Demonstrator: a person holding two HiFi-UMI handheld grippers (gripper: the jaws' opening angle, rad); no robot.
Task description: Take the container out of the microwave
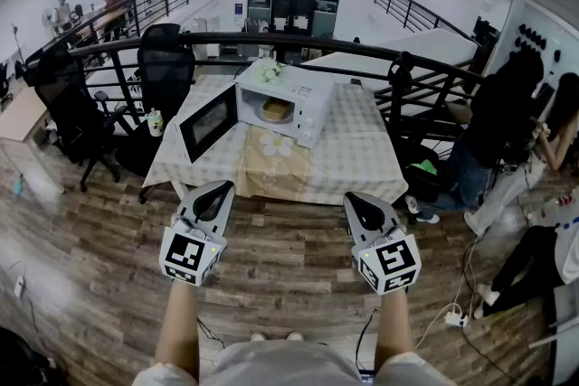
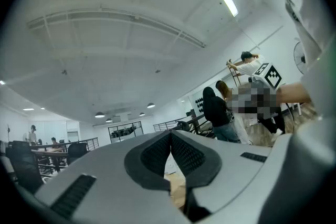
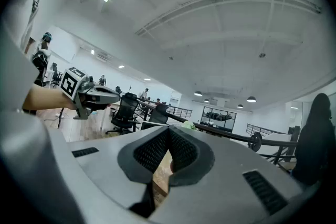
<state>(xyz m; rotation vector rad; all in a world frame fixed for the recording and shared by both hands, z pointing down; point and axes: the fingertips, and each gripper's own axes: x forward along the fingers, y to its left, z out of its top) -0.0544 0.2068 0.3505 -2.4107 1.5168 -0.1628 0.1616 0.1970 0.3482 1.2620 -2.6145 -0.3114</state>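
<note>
A white microwave stands on a table with a checked cloth, its door swung open to the left. Inside sits a round tan container. Both grippers hover over the wooden floor, well short of the table's front edge and pointing toward it. My left gripper is shut with nothing in it; in its own view the pads meet at the tips. My right gripper is likewise shut and empty. Each gripper view shows the other gripper off to the side: the right gripper and the left gripper.
A black curved railing runs behind the table. Black office chairs stand to the left. People are at the right, near cables and a power strip on the floor. A small bottle sits by the table's left corner.
</note>
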